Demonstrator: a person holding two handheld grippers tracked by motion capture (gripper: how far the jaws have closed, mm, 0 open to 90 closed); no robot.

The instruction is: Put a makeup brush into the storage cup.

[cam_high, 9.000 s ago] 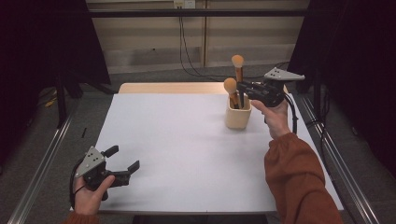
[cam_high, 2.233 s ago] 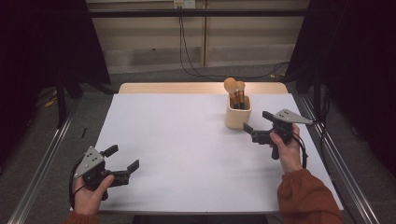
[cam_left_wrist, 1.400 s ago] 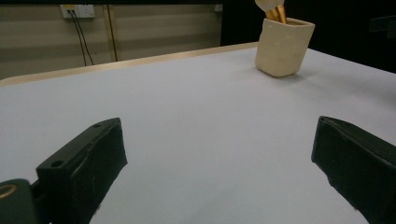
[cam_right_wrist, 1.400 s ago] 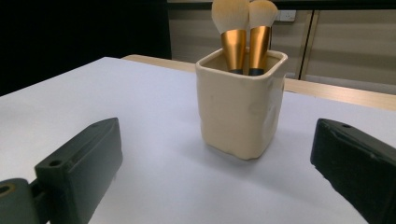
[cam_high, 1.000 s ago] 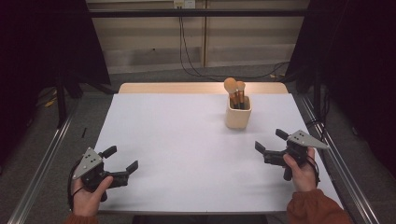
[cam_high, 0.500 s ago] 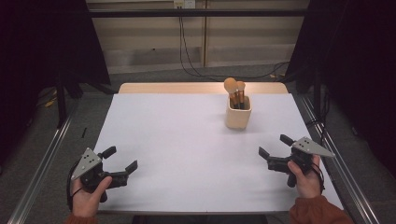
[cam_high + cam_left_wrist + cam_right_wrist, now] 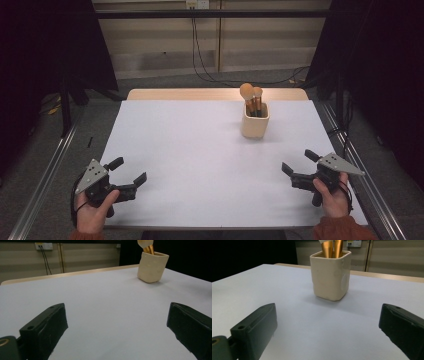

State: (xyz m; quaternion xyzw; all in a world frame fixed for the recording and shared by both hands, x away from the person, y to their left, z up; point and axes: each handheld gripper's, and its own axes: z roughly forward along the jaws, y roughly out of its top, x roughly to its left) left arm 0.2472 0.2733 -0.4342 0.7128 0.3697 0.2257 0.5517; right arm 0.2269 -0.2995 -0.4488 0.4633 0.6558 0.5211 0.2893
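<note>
A cream-coloured, square-sided ceramic cup (image 7: 255, 120) stands upright on the far right part of the white-covered table (image 7: 200, 150), near its back edge. Two make-up brushes with gold handles and rounded tan heads (image 7: 251, 97) stand upright in it, their heads rising above the rim.

The left gripper (image 7: 127, 171) is held in the person's left hand (image 7: 95, 212) at the near left corner of the table, well apart from the cup. Its black jaws stand wide apart with nothing between them; in the left gripper view the cup (image 7: 152, 266) shows far off at the upper right.

The right gripper (image 7: 298, 162) is held in the right hand (image 7: 332, 197) at the near right edge, its jaws likewise spread and empty. In the right gripper view the cup (image 7: 330, 273) stands ahead between the jaws' lines, apart from them, with the gold handles (image 7: 332, 247) showing above its rim.
</note>
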